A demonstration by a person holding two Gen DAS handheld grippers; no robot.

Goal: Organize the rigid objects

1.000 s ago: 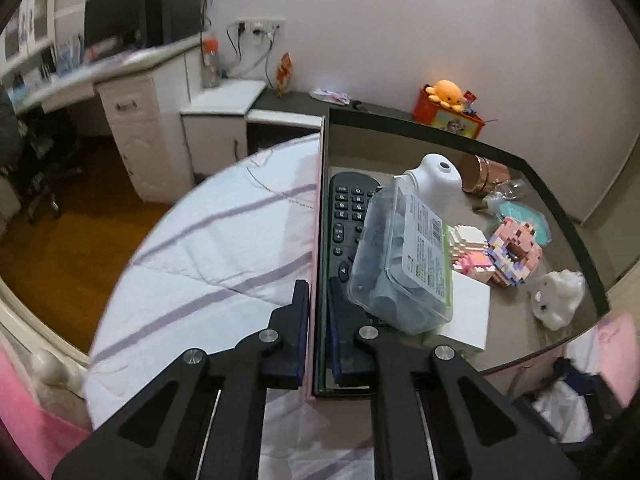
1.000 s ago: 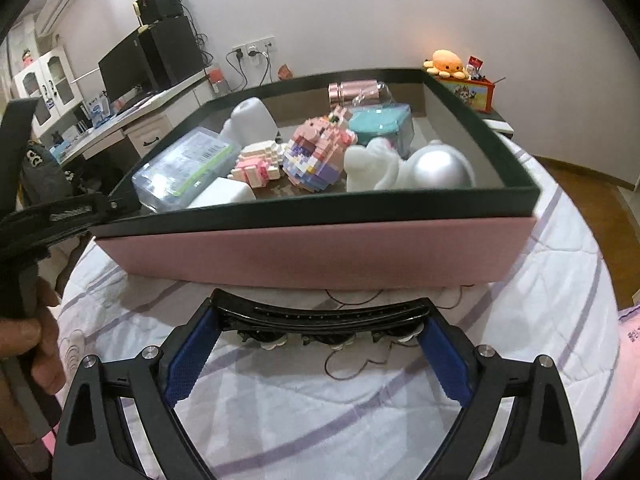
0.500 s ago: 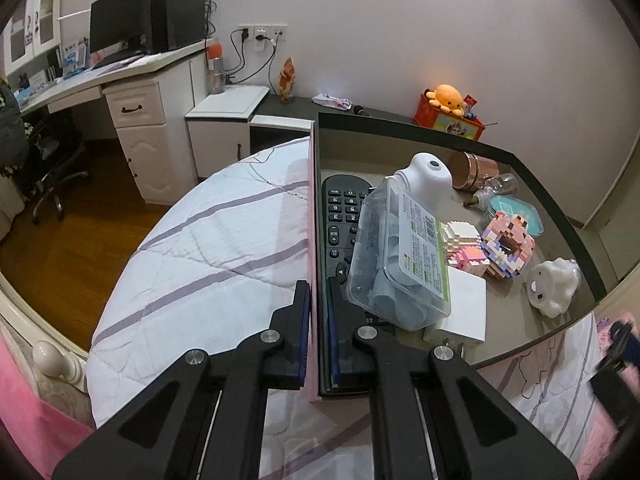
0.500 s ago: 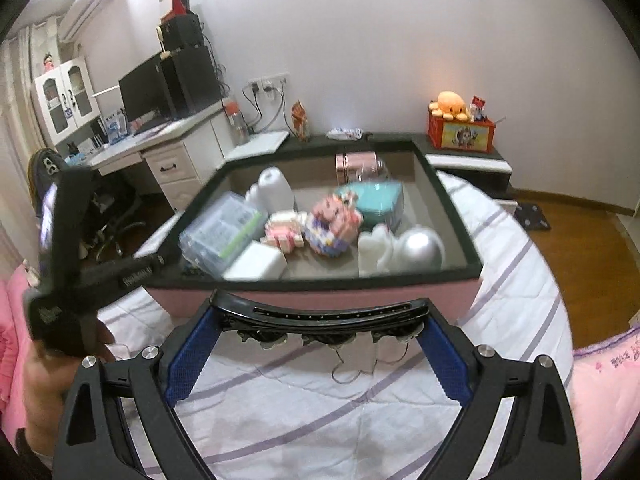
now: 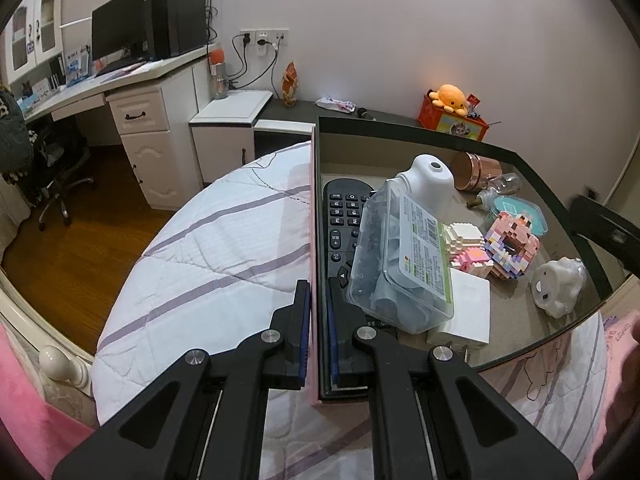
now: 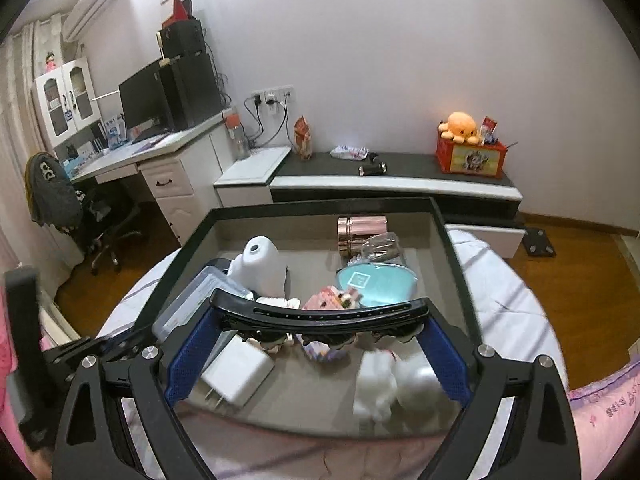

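A pink box with a dark rim (image 5: 314,208) (image 6: 452,252) lies on the bed and holds several items: a black remote (image 5: 344,216), a clear plastic case (image 5: 404,264), a white bottle (image 5: 428,180) (image 6: 260,264), a white charger (image 5: 468,312) (image 6: 238,372), pink block figures (image 5: 512,248), a teal case (image 6: 376,284) and a copper tin (image 6: 362,230). My left gripper (image 5: 318,312) is shut on the box's left wall. My right gripper (image 6: 316,356) is held wide and grips a black curved hair clip (image 6: 320,314) above the box.
The bed has a white quilt with purple stripes (image 5: 224,256). A white desk with a monitor (image 5: 132,36) and an office chair (image 6: 100,216) stand at the left. A low cabinet with an orange plush on a red box (image 6: 468,148) runs along the wall.
My right gripper has risen with the hair clip and moved forward over the box. My left gripper keeps its hold on the box wall, and the box has levelled out.
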